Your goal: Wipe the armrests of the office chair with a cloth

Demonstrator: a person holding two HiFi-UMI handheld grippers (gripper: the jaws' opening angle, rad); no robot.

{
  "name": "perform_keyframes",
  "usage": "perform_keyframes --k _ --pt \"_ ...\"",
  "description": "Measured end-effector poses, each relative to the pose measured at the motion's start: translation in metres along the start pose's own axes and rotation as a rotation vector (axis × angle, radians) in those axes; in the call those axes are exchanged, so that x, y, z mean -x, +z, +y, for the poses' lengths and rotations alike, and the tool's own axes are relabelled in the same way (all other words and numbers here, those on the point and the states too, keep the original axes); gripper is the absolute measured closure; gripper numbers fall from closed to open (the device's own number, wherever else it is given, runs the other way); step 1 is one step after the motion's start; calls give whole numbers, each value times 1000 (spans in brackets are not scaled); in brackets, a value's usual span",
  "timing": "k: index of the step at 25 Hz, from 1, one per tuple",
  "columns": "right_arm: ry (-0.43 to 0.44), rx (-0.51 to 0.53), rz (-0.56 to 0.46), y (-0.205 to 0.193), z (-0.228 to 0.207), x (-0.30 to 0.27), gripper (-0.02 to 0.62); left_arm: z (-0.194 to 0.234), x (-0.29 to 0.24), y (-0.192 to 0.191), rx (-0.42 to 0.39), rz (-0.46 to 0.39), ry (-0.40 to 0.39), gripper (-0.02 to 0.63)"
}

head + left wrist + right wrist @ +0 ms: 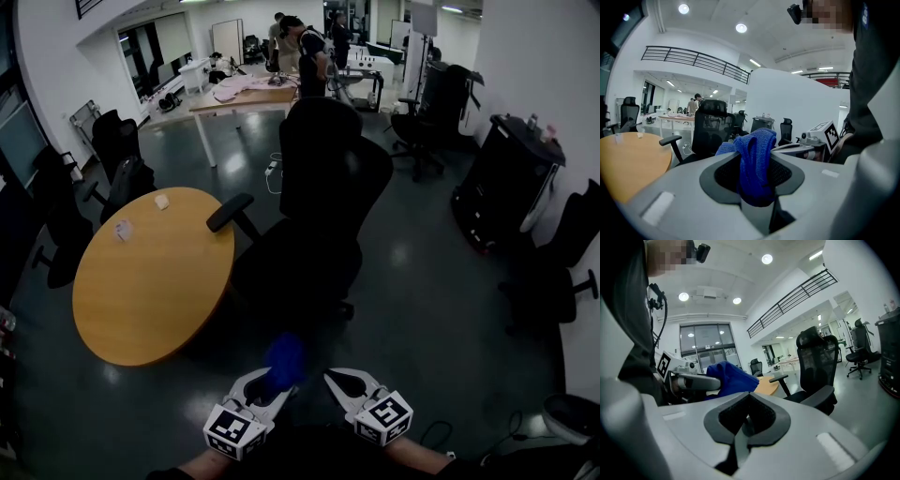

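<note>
- Left gripper [272, 384] pinches blue cloth [284, 359]; right gripper [333, 380] pressed together, empty.
- Office chair [323, 206] at 12 o'clock, its armrest [230, 212] at 11, well apart.
- Should bring cloth flat onto armrest, grip firm.

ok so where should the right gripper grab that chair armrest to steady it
Probably the narrow post under the armrest pad, approached from the near side. It looks slim enough for the jaws, and gripping there leaves the pad's flat top free for the blue cloth in the left gripper. The right gripper is shut, so open it first.
</note>
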State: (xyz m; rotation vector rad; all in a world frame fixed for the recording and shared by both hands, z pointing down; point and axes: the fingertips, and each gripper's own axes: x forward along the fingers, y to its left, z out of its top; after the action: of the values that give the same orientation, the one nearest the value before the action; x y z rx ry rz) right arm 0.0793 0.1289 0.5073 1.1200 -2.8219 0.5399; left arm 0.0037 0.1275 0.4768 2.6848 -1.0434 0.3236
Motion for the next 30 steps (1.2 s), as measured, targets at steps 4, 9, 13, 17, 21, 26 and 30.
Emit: perform_keyframes --k 4,9,13,17,21,26,30 --pt "-44 -1 29 3 -17 -32 591 40 -15 4 9 -11 -24 446" --pt "-104 -14 46 19 -33 -90 591 109 -28 23 -9 -37 -53 446" --pt "-146 -17 54 38 -48 -143 591 166 -35 44 -23 -68 -71 448" --pt "-169 10 48 67 -51 -190 591 218 -34 57 -27 -76 -88 448" --pt "-179 34 65 81 -52 -221 591 258 -34 72 -10 -105 -87 448" --pt "-199 23 87 85 -65 -240 591 286 -47 79 12 -98 -84 448" --pt "-191 17 84 88 -78 -254 591 303 -61 72 -3 -62 -70 448"
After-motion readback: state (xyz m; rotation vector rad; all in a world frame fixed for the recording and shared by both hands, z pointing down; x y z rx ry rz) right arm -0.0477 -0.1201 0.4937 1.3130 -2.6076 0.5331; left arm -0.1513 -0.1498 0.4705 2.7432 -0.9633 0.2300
